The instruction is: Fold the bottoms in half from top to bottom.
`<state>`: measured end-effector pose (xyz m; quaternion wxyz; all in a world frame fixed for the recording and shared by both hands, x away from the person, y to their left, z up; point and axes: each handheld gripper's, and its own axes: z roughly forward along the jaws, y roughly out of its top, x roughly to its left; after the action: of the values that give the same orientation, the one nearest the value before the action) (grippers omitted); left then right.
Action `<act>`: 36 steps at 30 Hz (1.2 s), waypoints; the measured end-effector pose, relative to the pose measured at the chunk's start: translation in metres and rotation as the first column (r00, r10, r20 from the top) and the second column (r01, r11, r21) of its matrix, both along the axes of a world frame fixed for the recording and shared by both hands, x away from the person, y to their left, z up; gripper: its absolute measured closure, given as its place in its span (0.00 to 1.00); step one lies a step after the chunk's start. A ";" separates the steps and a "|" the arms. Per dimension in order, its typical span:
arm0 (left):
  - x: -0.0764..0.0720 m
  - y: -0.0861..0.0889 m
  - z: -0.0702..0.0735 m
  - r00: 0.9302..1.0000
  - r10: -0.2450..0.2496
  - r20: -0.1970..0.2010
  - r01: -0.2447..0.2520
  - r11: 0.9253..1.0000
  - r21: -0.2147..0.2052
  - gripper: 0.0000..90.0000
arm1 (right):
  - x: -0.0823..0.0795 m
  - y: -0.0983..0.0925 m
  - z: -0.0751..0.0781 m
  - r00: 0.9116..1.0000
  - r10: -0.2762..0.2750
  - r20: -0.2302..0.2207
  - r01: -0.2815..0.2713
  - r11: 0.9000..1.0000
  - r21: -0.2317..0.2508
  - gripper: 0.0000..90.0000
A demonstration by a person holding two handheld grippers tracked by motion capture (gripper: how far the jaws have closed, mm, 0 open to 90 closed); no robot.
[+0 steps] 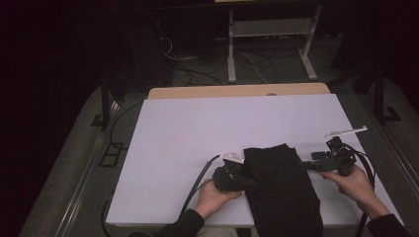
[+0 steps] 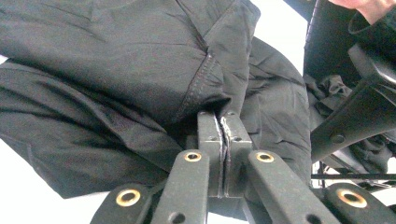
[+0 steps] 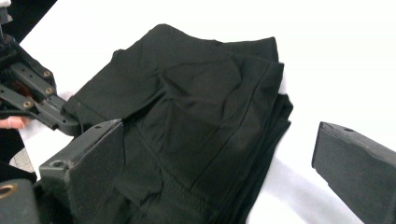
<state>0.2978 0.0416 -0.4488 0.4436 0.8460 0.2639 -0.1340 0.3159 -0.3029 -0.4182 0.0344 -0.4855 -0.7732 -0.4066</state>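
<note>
A folded black garment (image 1: 281, 187) lies at the front of the white table (image 1: 197, 128) and hangs over its near edge. My left gripper (image 1: 249, 183) comes in from the garment's left side and is shut on a fold of the cloth (image 2: 116, 70), pinched between the closed jaws (image 2: 223, 119). My right gripper (image 1: 306, 165) is at the garment's right edge, held level. Its jaws (image 3: 217, 130) stand wide open over the black fabric (image 3: 196, 107), with the pads not pressing on it. The left gripper (image 3: 70, 123) also appears in the right gripper view, biting the far edge.
A thin white strip (image 1: 346, 132) lies on the table near the right edge, behind my right gripper. A wooden board edge (image 1: 237, 90) runs along the table's far side. Beyond it, a metal frame (image 1: 269, 29) and loose cables sit on the dark floor.
</note>
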 end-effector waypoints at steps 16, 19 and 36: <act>0.001 0.000 -0.001 1.000 0.003 0.001 -0.003 1.000 0.003 0.97 | 0.047 0.015 0.008 1.000 0.003 0.024 -0.002 1.000 -0.022 0.08; 0.001 0.000 -0.001 1.000 0.004 0.000 -0.004 1.000 0.005 0.97 | 0.054 0.018 0.005 1.000 0.001 0.018 0.000 1.000 -0.020 0.09; 0.002 -0.002 -0.002 1.000 0.002 0.000 -0.002 1.000 0.010 0.97 | 0.085 0.026 -0.022 0.999 0.004 -0.053 -0.005 1.000 -0.015 0.16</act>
<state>0.2994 0.0400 -0.4512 0.4395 0.8478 0.2655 -0.1324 0.4009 -0.2765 -0.4399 0.0522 -0.4946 -0.7762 -0.3876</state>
